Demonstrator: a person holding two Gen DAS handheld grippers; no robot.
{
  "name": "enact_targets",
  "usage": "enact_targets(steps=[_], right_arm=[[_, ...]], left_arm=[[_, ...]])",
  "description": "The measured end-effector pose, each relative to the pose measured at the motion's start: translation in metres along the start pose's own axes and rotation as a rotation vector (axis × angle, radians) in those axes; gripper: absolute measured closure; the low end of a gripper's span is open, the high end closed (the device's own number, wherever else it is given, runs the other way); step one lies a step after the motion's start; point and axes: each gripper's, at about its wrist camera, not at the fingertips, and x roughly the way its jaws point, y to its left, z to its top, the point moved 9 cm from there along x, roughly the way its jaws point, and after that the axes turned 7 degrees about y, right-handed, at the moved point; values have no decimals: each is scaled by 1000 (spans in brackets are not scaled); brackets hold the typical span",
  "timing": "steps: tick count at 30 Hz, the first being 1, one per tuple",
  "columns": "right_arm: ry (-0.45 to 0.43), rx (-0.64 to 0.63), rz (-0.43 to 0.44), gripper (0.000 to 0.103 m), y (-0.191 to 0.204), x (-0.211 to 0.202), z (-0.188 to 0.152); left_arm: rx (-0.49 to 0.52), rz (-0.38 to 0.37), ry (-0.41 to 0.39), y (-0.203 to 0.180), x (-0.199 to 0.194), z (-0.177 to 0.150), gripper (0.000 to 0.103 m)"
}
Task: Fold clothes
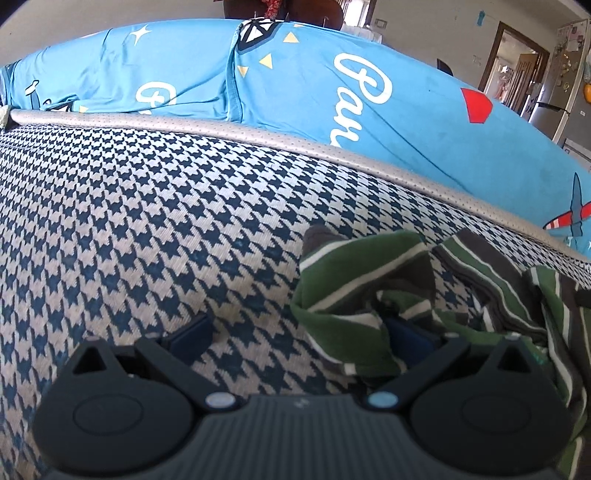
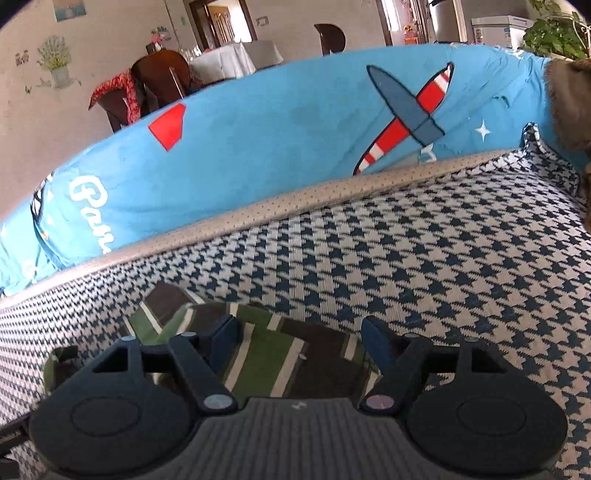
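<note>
A green, brown and white striped garment (image 1: 373,291) lies crumpled on the houndstooth seat cover (image 1: 147,221) at the right of the left wrist view. My left gripper (image 1: 295,332) is open and low over the seat; its right blue finger pad (image 1: 404,332) touches the garment's bunched edge, its left pad sits over bare cover. In the right wrist view the same striped garment (image 2: 266,354) lies flat under my right gripper (image 2: 301,336), which is open with both blue pads resting over the cloth and nothing pinched between them.
A blue cover (image 1: 295,81) printed with planes and white lettering drapes the sofa back behind a grey piped edge (image 1: 258,136). Bare houndstooth seat (image 2: 443,258) stretches to the right. Behind stand a dining table with chairs (image 2: 159,81), a doorway and a potted plant (image 2: 554,33).
</note>
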Motion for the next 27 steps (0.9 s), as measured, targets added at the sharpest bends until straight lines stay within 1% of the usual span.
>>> enact_targets(steps=[4,6,7,8,9,11,12,15,17,22,27], right_arm=[[12,-21,-13,28,4,3,-4],[18,-31,-20,32,7,5,-6],[21,-37,-23,39,8,6,-8],[24,-42,-26,50,9,6,-9],[26,-47,-29,55,10,7,-10],[31,-57,-27,80,13,7,-11],[28,-66,-20,85,15,5,-11],[-4,-86,-8,88,20,-7,-10],[-21,-73,-2,91,16,-16,-8],[-85,-38,-46,91,-6,-54,-4],[-117,23,-139,91,-41,-91,-14]], left_arm=[[0,4,-12,-3,-9,5,0],[9,3,-27,-7,-15,8,0],[14,-1,-34,-10,-18,9,0],[18,-6,-43,-12,-21,10,0],[22,-10,-49,-15,-24,12,0],[29,-20,-55,-20,-30,14,0],[32,-25,-58,-23,-33,15,0],[59,-49,-68,-33,-41,18,0],[75,-53,-70,-40,-46,18,0],[104,-78,-79,-57,-58,15,0],[129,-98,-77,-71,-65,13,0]])
